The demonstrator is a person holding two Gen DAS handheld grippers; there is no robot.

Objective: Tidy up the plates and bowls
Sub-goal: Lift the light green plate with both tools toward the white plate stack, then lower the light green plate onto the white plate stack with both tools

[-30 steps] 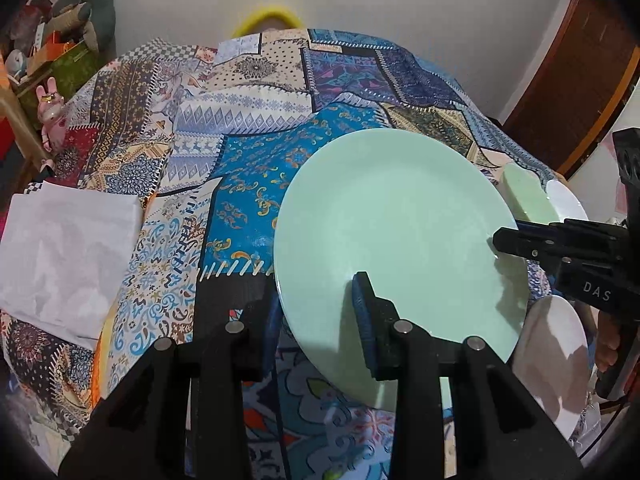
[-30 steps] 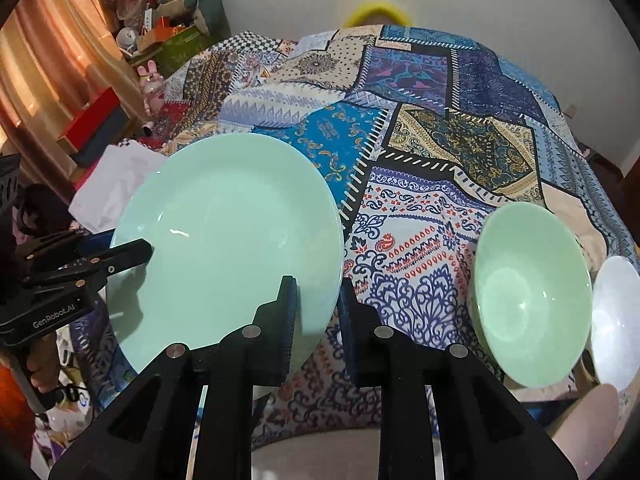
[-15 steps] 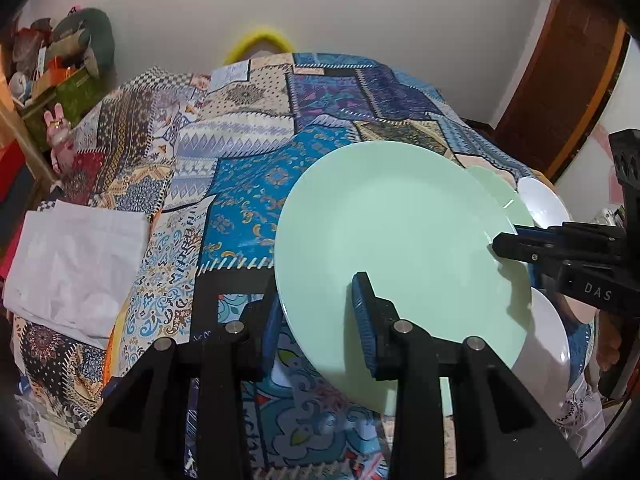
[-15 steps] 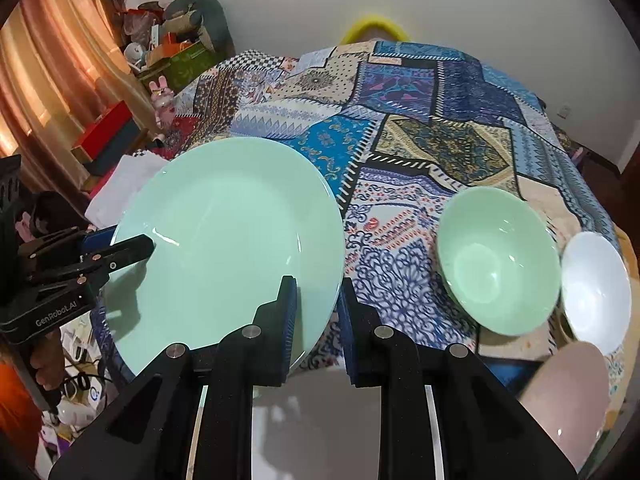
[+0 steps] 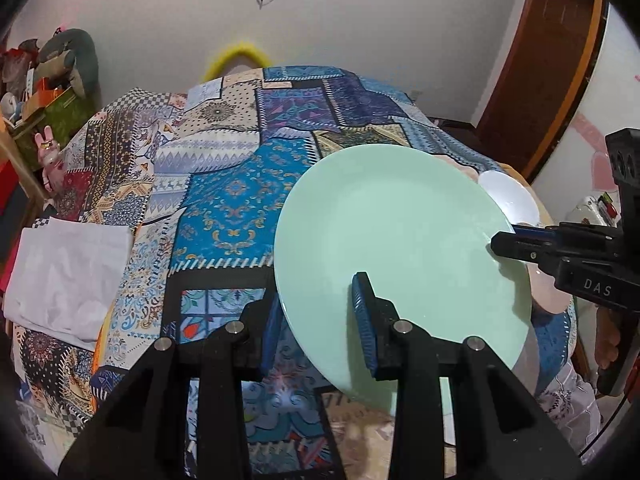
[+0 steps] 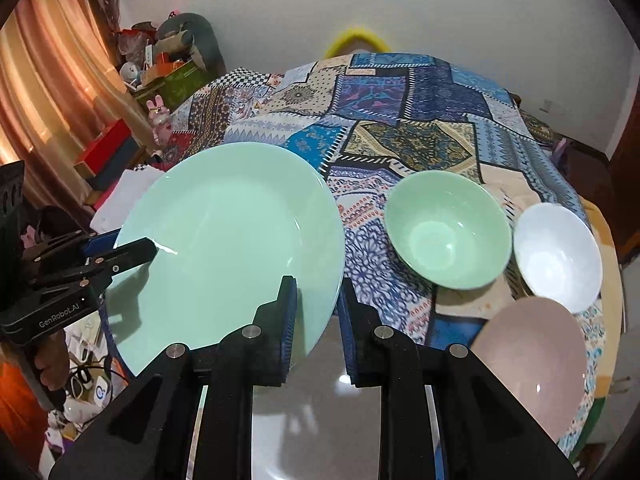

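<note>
A large mint-green plate [image 5: 400, 248] [image 6: 228, 240] hangs tilted in the air over the near part of the table, held from both sides. My left gripper [image 5: 318, 328] is shut on its left rim, one pad on top and one beneath. On the opposite rim my right gripper [image 6: 318, 320] is shut, and it shows in the left wrist view as black jaws [image 5: 504, 246]. On the cloth to the right sit a green bowl [image 6: 448, 232], a white bowl [image 6: 558, 256] and a pink bowl [image 6: 528, 364].
A patchwork cloth [image 5: 240, 200] covers the round table. A white folded cloth [image 5: 64, 272] lies at its left edge. Bare glass tabletop [image 6: 320, 420] shows under the right gripper. Boxes and toys [image 6: 160, 80] crowd the left corner, and a brown door [image 5: 540, 80] stands on the right.
Both grippers and the plate have risen and drawn back toward the near edge. More wall and room show, and the three bowls have come fully into the right wrist view.
</note>
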